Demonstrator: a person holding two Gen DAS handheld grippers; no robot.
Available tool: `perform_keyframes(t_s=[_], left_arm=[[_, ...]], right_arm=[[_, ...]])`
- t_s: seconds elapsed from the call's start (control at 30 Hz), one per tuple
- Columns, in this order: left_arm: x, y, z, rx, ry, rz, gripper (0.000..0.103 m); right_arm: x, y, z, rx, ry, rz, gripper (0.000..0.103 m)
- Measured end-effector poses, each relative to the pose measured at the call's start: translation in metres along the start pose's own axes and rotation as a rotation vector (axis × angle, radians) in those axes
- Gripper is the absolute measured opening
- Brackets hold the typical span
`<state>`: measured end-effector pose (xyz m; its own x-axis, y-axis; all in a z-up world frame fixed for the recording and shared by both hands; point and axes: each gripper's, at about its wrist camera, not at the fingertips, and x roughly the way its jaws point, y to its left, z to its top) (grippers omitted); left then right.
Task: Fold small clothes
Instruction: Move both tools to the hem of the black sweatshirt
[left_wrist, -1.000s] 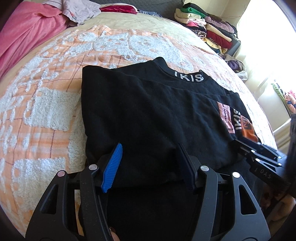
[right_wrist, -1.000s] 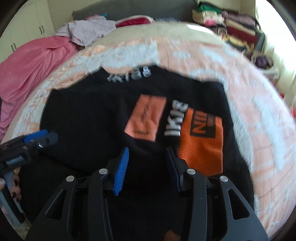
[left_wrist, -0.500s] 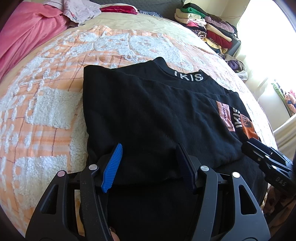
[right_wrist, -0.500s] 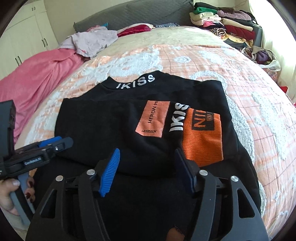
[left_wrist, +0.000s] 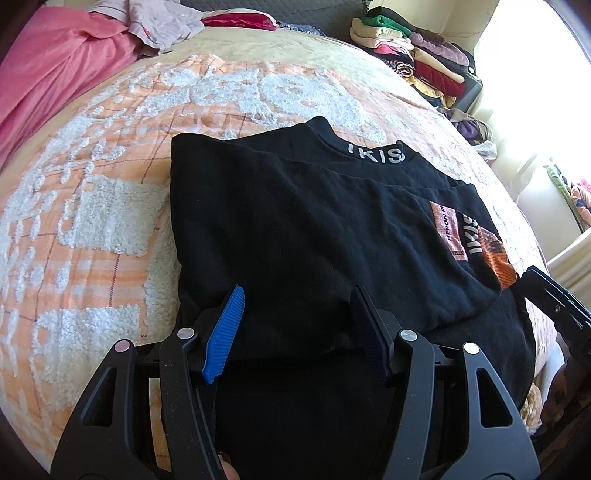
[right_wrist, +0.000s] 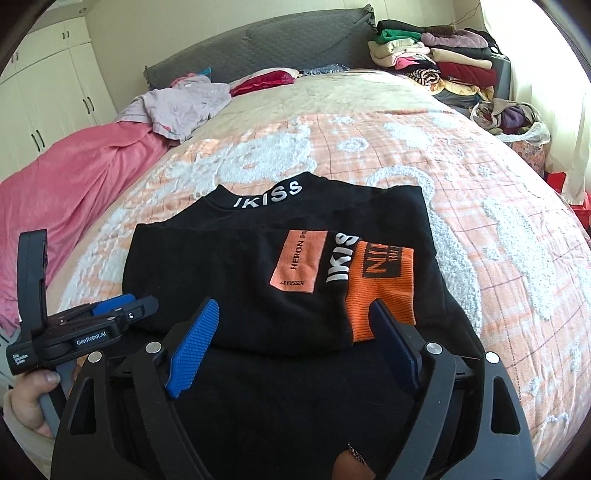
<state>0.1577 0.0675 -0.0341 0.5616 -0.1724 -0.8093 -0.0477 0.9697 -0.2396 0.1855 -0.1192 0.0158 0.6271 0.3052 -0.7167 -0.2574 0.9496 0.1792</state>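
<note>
Black knit sweater with white "IKISS" collar lettering and orange chest patches (right_wrist: 258, 273), lying partly folded on a bed under an orange-and-white fleecy blanket (right_wrist: 480, 177). Left claw (left_wrist: 295, 325) at the sweater's near left fold, released, jaws apart over the cloth, no pinch visible. Right claw (right_wrist: 291, 343) released, jaws just opened wide, hovering above the near hem, nothing gripped. Stack of folded clothes (right_wrist: 436, 59) beyond.

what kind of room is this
Most likely a bedroom: a black shirt lies on a bed with a padded grey headboard, white wardrobe doors stand to the left, and a stack of folded clothes sits by the window.
</note>
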Motion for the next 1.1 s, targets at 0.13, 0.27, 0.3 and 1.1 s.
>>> perform_keyframes(t_s=[0.13, 0.27, 0.3, 1.1], left_arm=[[-0.006, 0.001, -0.001, -0.006, -0.008, -0.005, 0.052], [-0.016, 0.003, -0.003, -0.014, -0.02, -0.01, 0.052], [-0.018, 0.003, -0.004, -0.014, -0.024, -0.01, 0.053], [-0.082, 0.019, -0.022, -0.063, -0.136, 0.037, 0.09]], right_arm=[[-0.003, 0.001, 0.0, -0.001, -0.004, 0.0, 0.082], [-0.008, 0.002, -0.001, -0.004, -0.013, -0.002, 0.082], [-0.009, 0.002, -0.002, -0.003, -0.014, -0.003, 0.082], [-0.057, -0.007, -0.017, 0.024, -0.088, 0.003, 0.093]])
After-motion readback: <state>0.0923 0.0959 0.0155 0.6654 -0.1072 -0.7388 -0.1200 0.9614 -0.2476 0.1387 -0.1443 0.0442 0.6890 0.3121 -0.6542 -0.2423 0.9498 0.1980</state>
